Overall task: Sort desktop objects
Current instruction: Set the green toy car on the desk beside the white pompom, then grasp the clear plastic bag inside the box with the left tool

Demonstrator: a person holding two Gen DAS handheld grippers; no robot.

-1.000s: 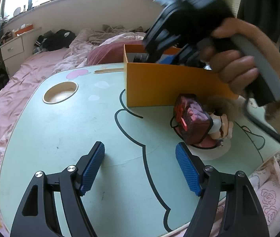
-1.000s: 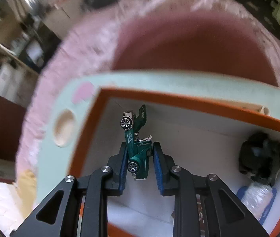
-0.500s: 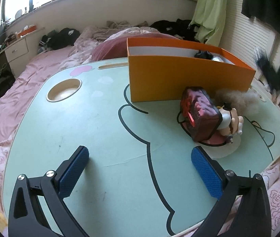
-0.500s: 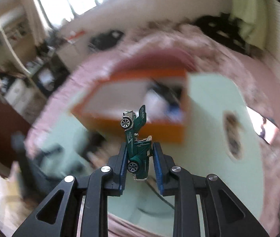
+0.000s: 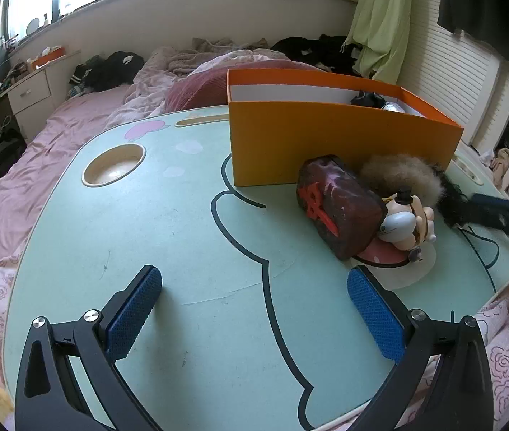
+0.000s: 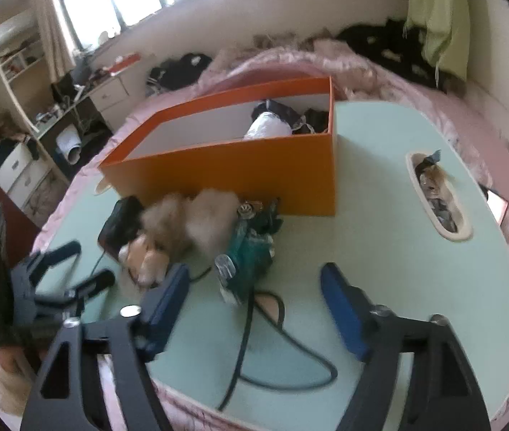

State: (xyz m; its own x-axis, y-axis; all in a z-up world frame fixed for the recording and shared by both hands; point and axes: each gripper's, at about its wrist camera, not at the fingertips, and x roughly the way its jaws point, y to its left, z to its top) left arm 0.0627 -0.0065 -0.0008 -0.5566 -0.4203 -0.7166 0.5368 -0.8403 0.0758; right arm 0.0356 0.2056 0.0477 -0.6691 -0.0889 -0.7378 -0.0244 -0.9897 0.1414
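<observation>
My left gripper (image 5: 252, 276) hangs wide open over the bare mint table (image 5: 146, 237), with nothing between its fingers. Ahead to its right lie a dark red block (image 5: 337, 204), a small figurine (image 5: 407, 222) and a tan fluffy ball (image 5: 401, 176), all in front of the orange box (image 5: 326, 143). My right gripper (image 6: 254, 276) is opening. The green toy car (image 6: 251, 251) is blurred and tilted just ahead of its fingertips, free of both pads, beside the fluffy ball (image 6: 197, 219) and the box (image 6: 254, 165).
The box holds a black item and a silver-wrapped bundle (image 6: 269, 127). A round cup recess (image 5: 112, 168) sits far left, and a slot (image 6: 437, 194) with small bits far right. A black cable (image 6: 254, 327) runs near the front edge. Pink bedding surrounds the table.
My right gripper swung from above the box's inside out to the table in front of it, then opened and let go of the green car. My left jaws spread wider.
</observation>
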